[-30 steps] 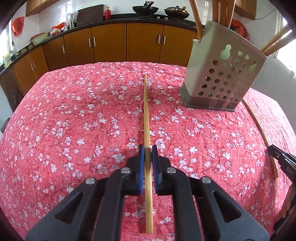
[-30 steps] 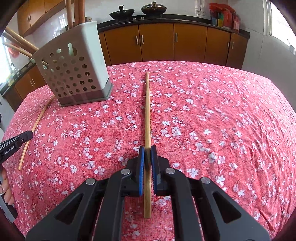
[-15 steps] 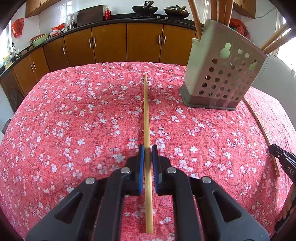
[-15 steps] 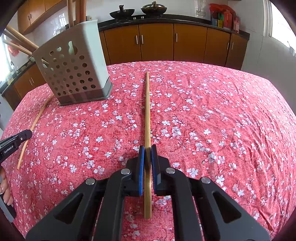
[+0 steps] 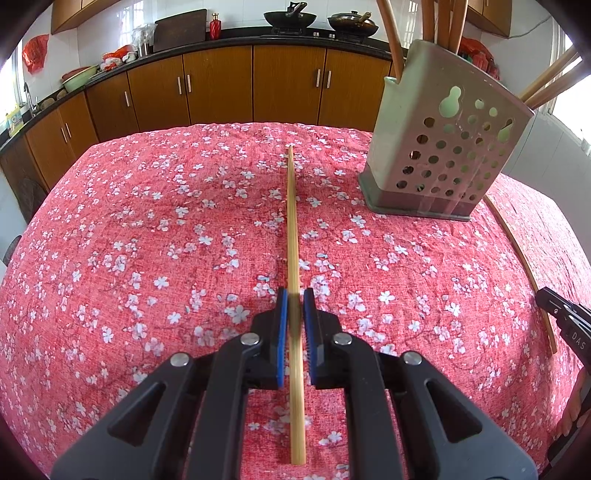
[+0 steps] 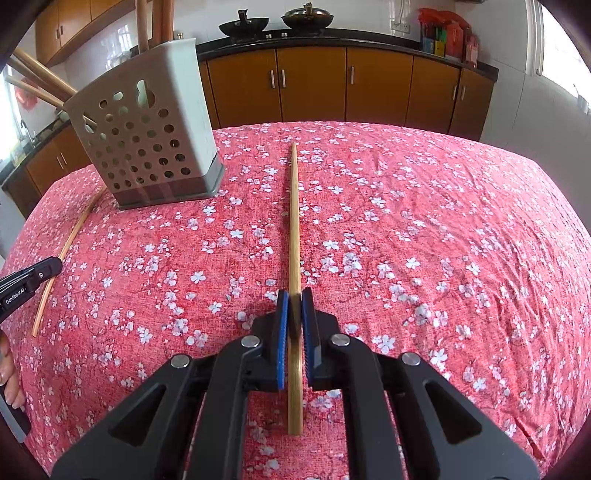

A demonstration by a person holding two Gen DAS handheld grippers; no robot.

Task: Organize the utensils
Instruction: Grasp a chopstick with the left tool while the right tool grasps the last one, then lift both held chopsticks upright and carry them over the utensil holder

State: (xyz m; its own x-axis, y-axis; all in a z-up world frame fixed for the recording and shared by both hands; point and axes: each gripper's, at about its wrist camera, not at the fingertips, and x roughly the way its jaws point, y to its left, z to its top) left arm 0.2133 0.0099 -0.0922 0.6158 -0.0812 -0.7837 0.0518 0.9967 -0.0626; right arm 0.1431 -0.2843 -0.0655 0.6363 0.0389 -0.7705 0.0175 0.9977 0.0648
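Two chopsticks are in play, one per gripper. Seen from the left wrist, the left chopstick (image 5: pixel 293 236) runs straight ahead between the blue pads (image 5: pixel 281 332) of the left gripper (image 5: pixel 295 306); its blunt end sticks out behind the pads toward the camera, and the longer part reaches forward over the red floral tablecloth (image 5: pixel 147 240) with its tip toward the far edge of the table. The right wrist view shows the same arrangement: the right chopstick (image 6: pixel 294 229) passes between the pads of the right gripper (image 6: pixel 294 306), a short length trailing behind and the rest pointing away. Both sticks are plain pale bamboo, thin, straight, and slightly tapered toward the far tip. Each gripper is clamped tight on its stick, the pads nearly together with only the wood between them. A grey perforated utensil holder (image 5: pixel 439 147) stands upright on the cloth, ahead and to the right of the left gripper, ahead and to the left of the right one (image 6: pixel 147 140), well apart from both stick tips; several wooden handles (image 5: pixel 439 22) rise out of it. Brown kitchen cabinets (image 5: pixel 221 85) line the wall beyond the table.
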